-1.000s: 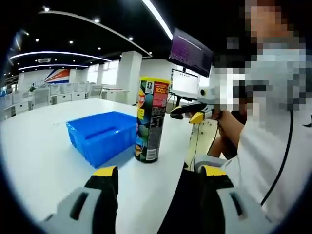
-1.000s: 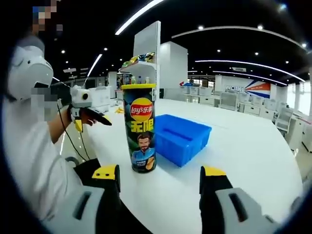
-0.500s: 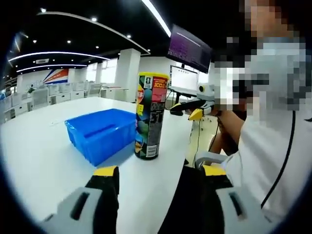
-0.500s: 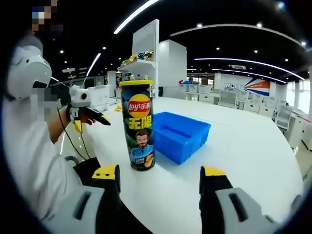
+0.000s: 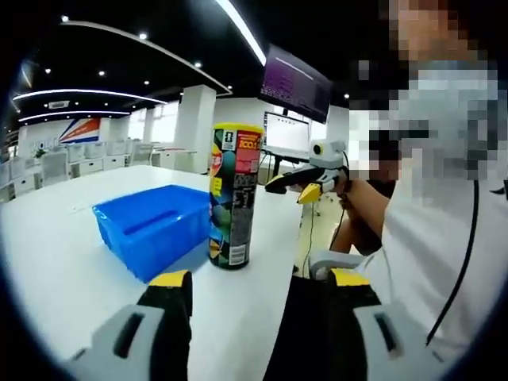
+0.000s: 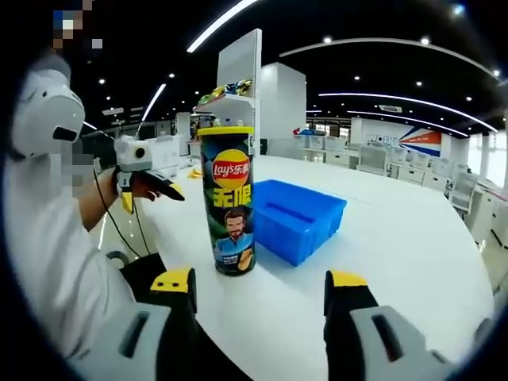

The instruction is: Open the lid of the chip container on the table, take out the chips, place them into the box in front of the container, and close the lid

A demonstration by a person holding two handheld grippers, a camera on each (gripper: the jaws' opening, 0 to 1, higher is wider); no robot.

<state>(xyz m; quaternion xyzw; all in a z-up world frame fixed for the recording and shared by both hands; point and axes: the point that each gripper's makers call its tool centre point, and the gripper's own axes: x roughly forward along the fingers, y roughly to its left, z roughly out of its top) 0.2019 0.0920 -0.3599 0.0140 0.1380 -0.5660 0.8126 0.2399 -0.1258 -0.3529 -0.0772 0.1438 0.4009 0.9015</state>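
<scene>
A tall chip can (image 5: 233,195) (image 6: 230,201) with a yellow lid (image 6: 226,130) stands upright near the white table's (image 6: 397,262) edge. Right behind it sits an open blue box (image 5: 151,227) (image 6: 298,217), its inside looking empty. My left gripper (image 5: 258,292) is open, well short of the can, and it comes into the right gripper view (image 6: 151,184) from the left. My right gripper (image 6: 262,290) is open too, a short way before the can, and it comes into the left gripper view (image 5: 305,178) beside the can's top.
A person in a white shirt (image 5: 444,238) stands at the table's edge. Monitors (image 5: 295,107) hang behind. A pillar and shelf (image 6: 238,95) stand at the table's far end, with office desks farther back.
Both views have shifted a little; the can now sits slightly further left in the left gripper view. The can and box stay in place. Both grippers stay open.
</scene>
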